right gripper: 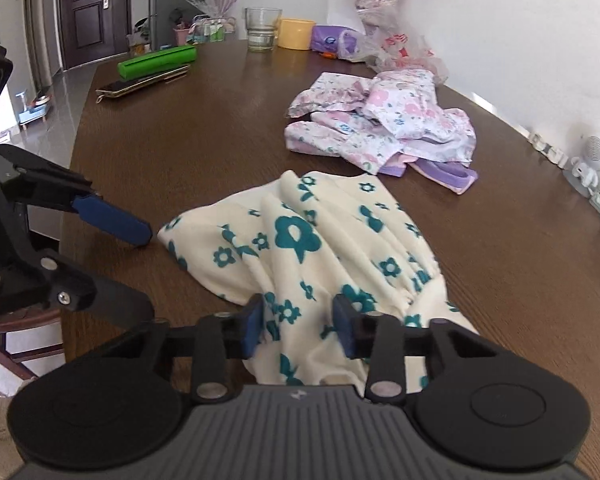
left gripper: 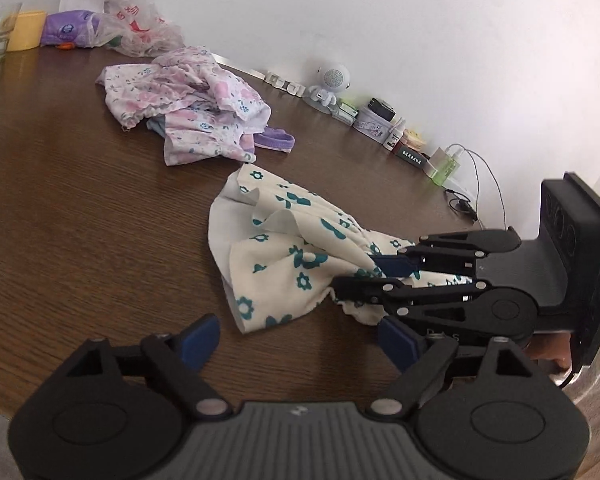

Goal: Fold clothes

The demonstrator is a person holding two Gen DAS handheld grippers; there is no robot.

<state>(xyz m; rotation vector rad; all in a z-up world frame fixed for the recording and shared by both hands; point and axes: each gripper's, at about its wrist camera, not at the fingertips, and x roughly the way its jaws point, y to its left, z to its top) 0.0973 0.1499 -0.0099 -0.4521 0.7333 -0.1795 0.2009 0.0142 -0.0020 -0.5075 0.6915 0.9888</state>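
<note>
A cream garment with teal flowers (left gripper: pixel 276 252) lies crumpled on the brown wooden table (left gripper: pixel 80 208); it also shows in the right wrist view (right gripper: pixel 320 252). My right gripper (right gripper: pixel 298 326) is closed partway on the garment's gathered near end, cloth bunched between its blue pads (right gripper: pixel 254 326). It appears in the left wrist view (left gripper: pixel 364 276) gripping that end. My left gripper (left gripper: pixel 300 340) is open and empty just in front of the garment; one blue fingertip (right gripper: pixel 116 222) of it shows by the garment's left edge.
A pile of pink and purple floral clothes (left gripper: pixel 188 104) (right gripper: pixel 388 128) lies farther back. Along the wall stand a small white robot figure (left gripper: pixel 328 84), jars, bottles and a charger with cable (left gripper: pixel 448 160). A glass (right gripper: pixel 262 28), yellow cup (right gripper: pixel 296 34), plastic bag, green box (right gripper: pixel 156 62) and phone (right gripper: pixel 140 82) sit at the far end.
</note>
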